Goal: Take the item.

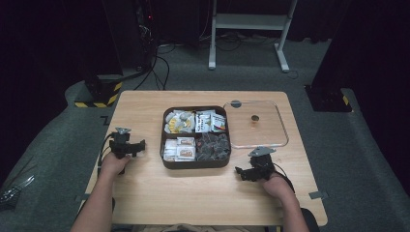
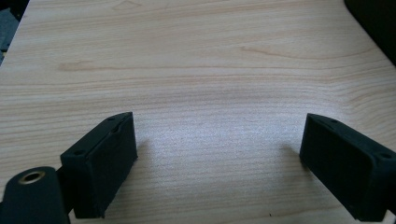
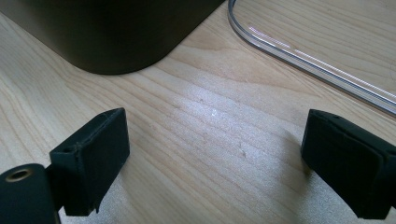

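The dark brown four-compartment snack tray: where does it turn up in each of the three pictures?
High view: the dark brown four-compartment snack tray sits mid-table, between both grippers.
Left gripper view: a dark edge at the top right may be it; I cannot tell.
Right gripper view: its rounded corner is at top left.
Shared landmark: the clear plastic lid beside it.

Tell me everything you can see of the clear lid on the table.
The clear lid is a see-through square with rounded corners, a raised rim and a small dark knob at its middle; it looks like plastic. It lies flat on the wooden table, just right of the dark compartment box, close beside it. Neither gripper touches it; the right gripper rests on the table just in front of it, jaws open.
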`<state>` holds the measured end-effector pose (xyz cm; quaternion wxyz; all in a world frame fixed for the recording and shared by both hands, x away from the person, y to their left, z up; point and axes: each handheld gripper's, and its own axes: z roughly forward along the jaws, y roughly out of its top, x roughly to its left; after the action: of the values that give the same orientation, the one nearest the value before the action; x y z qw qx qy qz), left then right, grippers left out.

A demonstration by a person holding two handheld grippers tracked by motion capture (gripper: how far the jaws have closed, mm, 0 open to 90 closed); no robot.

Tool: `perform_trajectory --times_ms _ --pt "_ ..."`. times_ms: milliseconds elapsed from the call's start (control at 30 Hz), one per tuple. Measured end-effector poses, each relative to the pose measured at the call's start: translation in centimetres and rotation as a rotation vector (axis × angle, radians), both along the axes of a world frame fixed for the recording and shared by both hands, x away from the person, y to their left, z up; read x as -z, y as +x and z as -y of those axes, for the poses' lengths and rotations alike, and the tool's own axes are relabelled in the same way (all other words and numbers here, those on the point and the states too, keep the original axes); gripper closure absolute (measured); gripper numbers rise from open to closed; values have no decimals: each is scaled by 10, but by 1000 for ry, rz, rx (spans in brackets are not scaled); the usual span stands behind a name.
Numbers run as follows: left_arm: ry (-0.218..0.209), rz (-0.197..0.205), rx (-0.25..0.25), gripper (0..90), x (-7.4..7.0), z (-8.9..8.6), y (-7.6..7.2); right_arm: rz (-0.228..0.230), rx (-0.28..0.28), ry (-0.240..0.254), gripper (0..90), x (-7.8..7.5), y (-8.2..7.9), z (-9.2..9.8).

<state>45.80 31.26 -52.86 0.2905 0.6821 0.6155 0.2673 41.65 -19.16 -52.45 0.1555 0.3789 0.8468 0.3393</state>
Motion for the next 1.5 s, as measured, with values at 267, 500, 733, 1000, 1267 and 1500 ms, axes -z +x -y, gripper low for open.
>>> perform_trajectory --times_ms 267,500,733,1000,1267,1500 --pt "2 -10 30 155 -2 1 1 1 0 -1 78 0 0 0" --pt "25 -102 79 228 -12 0 6 1 -1 0 78 0 0 0" --pt "-37 -150 135 191 -22 2 10 -1 0 2 78 0 0 0" --pt "-129 -106 230 232 -34 -1 6 0 0 3 79 0 0 0" --pt "-131 -102 281 320 -44 3 7 0 -1 2 78 0 0 0" --pt "-129 -71 302 366 -53 6 6 0 -1 2 78 0 0 0"
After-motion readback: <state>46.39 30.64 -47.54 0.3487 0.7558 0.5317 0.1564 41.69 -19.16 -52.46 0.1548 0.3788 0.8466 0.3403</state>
